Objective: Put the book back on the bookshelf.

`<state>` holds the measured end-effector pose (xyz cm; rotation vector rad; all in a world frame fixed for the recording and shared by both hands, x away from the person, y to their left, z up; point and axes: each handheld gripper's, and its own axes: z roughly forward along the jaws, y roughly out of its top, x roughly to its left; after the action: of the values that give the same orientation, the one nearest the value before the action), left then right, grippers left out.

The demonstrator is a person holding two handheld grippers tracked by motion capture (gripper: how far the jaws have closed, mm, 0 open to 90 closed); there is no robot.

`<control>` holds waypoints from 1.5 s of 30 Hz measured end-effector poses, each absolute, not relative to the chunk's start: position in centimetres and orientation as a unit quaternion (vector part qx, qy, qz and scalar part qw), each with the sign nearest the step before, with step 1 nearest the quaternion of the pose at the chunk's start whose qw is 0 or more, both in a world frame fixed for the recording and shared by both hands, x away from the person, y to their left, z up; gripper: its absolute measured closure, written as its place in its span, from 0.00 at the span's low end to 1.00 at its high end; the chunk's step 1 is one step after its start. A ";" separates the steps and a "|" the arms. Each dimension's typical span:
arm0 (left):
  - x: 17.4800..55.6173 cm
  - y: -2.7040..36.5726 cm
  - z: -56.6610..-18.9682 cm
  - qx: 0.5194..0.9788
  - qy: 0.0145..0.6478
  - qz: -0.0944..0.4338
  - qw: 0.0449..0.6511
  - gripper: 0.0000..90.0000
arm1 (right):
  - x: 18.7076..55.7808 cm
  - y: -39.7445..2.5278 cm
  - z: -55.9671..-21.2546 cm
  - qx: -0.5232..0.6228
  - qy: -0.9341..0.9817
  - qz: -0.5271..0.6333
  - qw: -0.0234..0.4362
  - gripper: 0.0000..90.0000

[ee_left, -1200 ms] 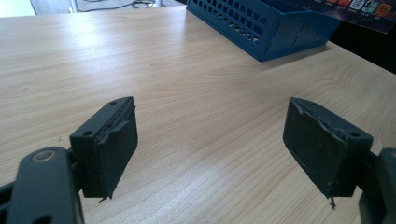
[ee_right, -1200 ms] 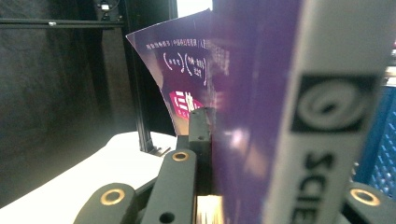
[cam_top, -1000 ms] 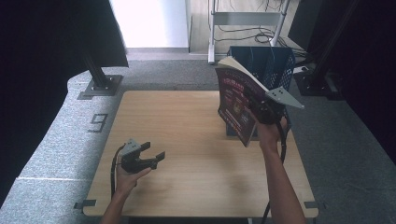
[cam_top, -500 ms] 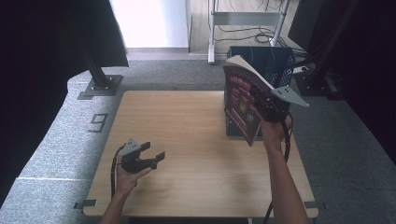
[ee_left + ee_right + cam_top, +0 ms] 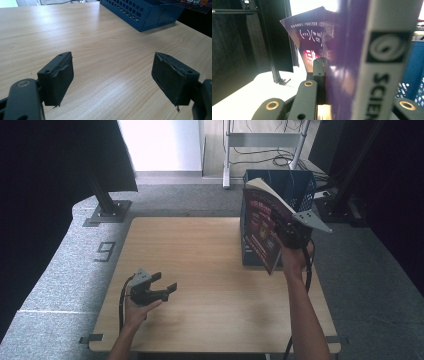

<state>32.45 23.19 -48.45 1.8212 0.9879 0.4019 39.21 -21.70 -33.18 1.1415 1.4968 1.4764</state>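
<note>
book held upright beside the crate

the right gripper (image 5: 286,231) has its jaws clamped on a purple book (image 5: 261,227), lifted just in front of the blue crate (image 5: 300,182). it looks light but floppy, a soft cover likely to sag, so a grip near the spine suits it. the left gripper (image 5: 159,289) rests on the table (image 5: 200,250), jaws wide apart, holding nothing.

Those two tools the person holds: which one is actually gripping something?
The right tool, raised beside the blue crate, is clamped on a purple book. The left tool sits low over the table, jaws apart around nothing.
</note>
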 end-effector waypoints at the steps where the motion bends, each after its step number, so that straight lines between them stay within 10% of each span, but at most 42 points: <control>1: 32.5 23.2 -48.5 0.751 0.407 0.165 0.493 0.20 | 39.3 -21.7 -33.2 0.444 0.582 0.573 0.368 0.91; 45: 32.6 23.1 -49.3 0.762 0.404 0.160 0.481 0.20 | 44.7 -21.8 -34.4 0.484 0.556 0.554 0.386 0.91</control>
<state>32.64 23.05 -49.35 1.8576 0.9852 0.3903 44.68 -21.85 -34.44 1.2323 1.4153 1.4114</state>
